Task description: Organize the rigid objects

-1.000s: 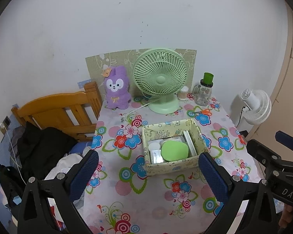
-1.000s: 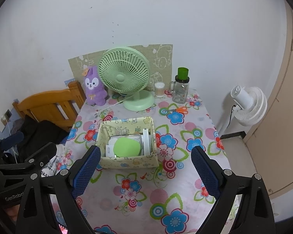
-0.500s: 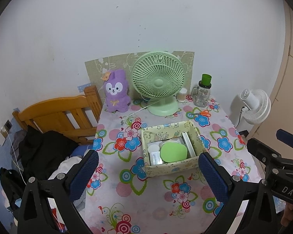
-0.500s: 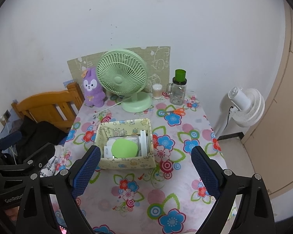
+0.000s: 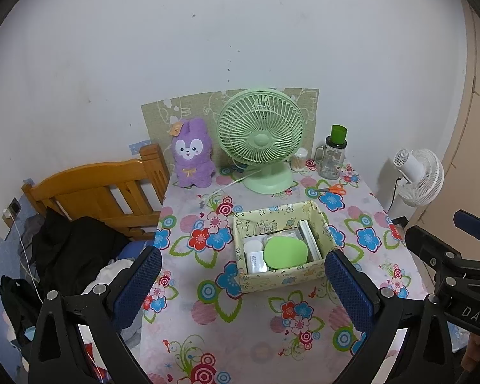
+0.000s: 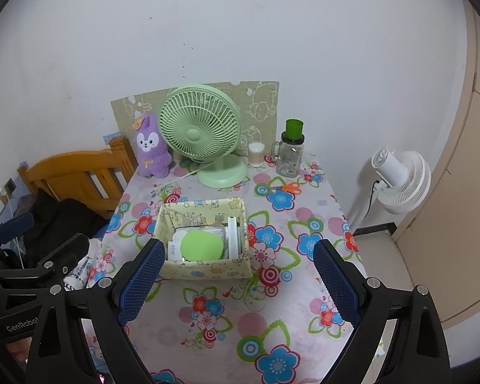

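Above the near table edge, left gripper (image 5: 242, 283) hangs with jaws spread wide, nothing between them. Right gripper (image 6: 240, 280) alongside, same: wide apart, empty. Both well clear of the floral tablecloth (image 6: 272, 307).

Yellow fabric box (image 5: 280, 280) sits mid-table, at 12 o'clock from the left gripper. Inside: green oval lid (image 5: 284, 252) on top, white charger block (image 5: 255, 260) at its 9 o'clock, white flat case (image 5: 310, 240) standing on edge at 3 o'clock.

Beyond the box at the wall: green desk fan (image 5: 260, 136) at 12, purple plush bunny (image 5: 192, 155) at 11, glass mug jar (image 5: 333, 156) at 1, orange scissors (image 5: 331, 188) flat just before it.
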